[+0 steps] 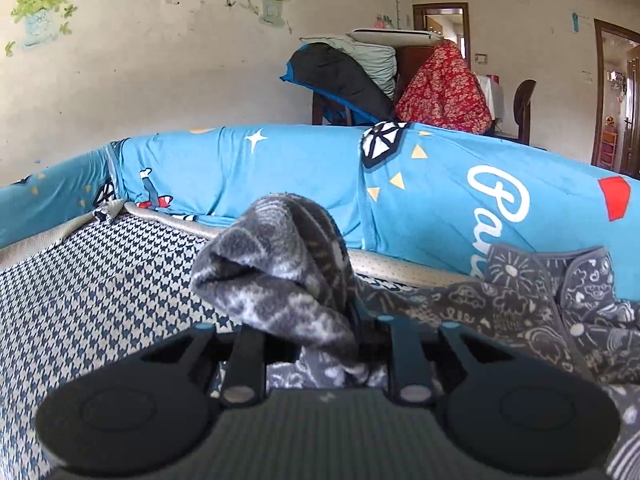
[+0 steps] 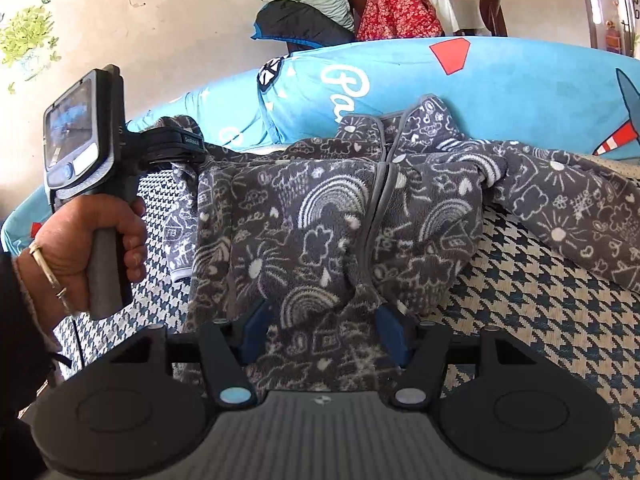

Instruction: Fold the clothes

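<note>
A grey fleece garment with white doodle print (image 2: 360,216) lies spread on the houndstooth sofa seat (image 2: 540,312), its zip running down the middle. My left gripper (image 1: 320,336) is shut on a bunched sleeve end of the garment (image 1: 280,264), held up off the seat; it also shows in the right wrist view (image 2: 176,140) with the hand on its handle. My right gripper (image 2: 320,332) has its blue fingers (image 2: 392,332) on either side of the garment's lower hem, with cloth filling the gap between them.
A blue printed cover (image 1: 280,176) drapes the sofa back behind the garment. Behind it a chair holds piled clothes: a dark jacket (image 1: 340,76) and a red floral cloth (image 1: 444,88). A doorway (image 1: 616,96) is at the right.
</note>
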A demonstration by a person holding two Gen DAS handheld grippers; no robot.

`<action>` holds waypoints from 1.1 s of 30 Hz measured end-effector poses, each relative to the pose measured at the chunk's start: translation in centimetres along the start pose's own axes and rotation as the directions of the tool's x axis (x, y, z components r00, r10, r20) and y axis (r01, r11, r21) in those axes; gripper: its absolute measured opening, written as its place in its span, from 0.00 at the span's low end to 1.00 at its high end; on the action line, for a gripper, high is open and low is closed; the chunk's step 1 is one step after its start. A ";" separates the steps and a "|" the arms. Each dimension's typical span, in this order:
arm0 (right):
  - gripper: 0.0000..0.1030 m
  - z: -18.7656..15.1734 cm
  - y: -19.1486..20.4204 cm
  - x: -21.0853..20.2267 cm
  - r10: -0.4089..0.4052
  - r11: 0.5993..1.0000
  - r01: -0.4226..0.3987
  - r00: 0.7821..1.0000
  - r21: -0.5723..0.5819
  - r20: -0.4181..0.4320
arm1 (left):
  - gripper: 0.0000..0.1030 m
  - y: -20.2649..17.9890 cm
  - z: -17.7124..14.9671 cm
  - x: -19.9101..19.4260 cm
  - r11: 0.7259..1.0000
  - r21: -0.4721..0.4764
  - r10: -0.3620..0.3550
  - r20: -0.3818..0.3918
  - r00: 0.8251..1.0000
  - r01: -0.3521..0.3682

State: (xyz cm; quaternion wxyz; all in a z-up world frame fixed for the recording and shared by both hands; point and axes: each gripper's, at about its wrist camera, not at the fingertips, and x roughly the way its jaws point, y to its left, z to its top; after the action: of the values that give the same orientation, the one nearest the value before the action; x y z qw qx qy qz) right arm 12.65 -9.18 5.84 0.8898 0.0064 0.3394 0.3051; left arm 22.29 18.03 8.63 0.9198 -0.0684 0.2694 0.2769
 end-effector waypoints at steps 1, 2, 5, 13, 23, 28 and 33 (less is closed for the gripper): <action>0.58 0.1 0.0 0.0 0.001 1.000 -0.001 1.000 -0.007 -0.001 | 0.31 0.4 0.0 0.7 1.000 -0.020 0.014 -0.038 0.999 -0.015; 0.58 0.2 -0.1 0.0 0.001 1.000 -0.001 1.000 -0.012 -0.004 | 0.31 1.1 -0.3 1.5 0.998 -0.047 0.047 -0.082 0.996 -0.051; 0.58 0.8 -0.7 -0.1 0.004 1.000 -0.004 1.000 -0.001 -0.002 | 0.40 2.8 -0.8 2.7 0.983 -0.064 0.165 -0.126 0.978 -0.174; 0.58 2.1 -3.3 -0.2 -0.070 0.995 0.072 0.997 0.075 -0.020 | 0.77 4.6 0.5 -1.1 0.990 -0.119 0.069 -0.063 0.996 -0.076; 0.58 1.9 -4.7 -0.2 -0.041 0.986 0.049 0.998 0.161 -0.052 | 0.92 2.7 -4.0 -9.8 0.964 -0.057 -0.263 -0.100 0.960 0.258; 0.58 2.0 -5.0 -0.3 -0.065 0.984 0.072 0.997 0.164 -0.047 | 0.93 1.9 -7.6 -14.0 0.944 0.056 -0.316 -0.125 0.940 0.325; 0.58 1.9 -4.9 -0.2 -0.065 0.985 0.072 0.997 0.158 -0.051 | 0.95 1.1 -10.2 -16.7 0.928 0.146 -0.328 -0.116 0.938 0.342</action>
State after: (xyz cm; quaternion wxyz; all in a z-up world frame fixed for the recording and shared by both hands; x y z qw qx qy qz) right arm 16.32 -12.92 6.33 0.8883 0.0592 0.3832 0.2461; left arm 5.31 8.25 8.98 0.9430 -0.0501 0.3166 0.0895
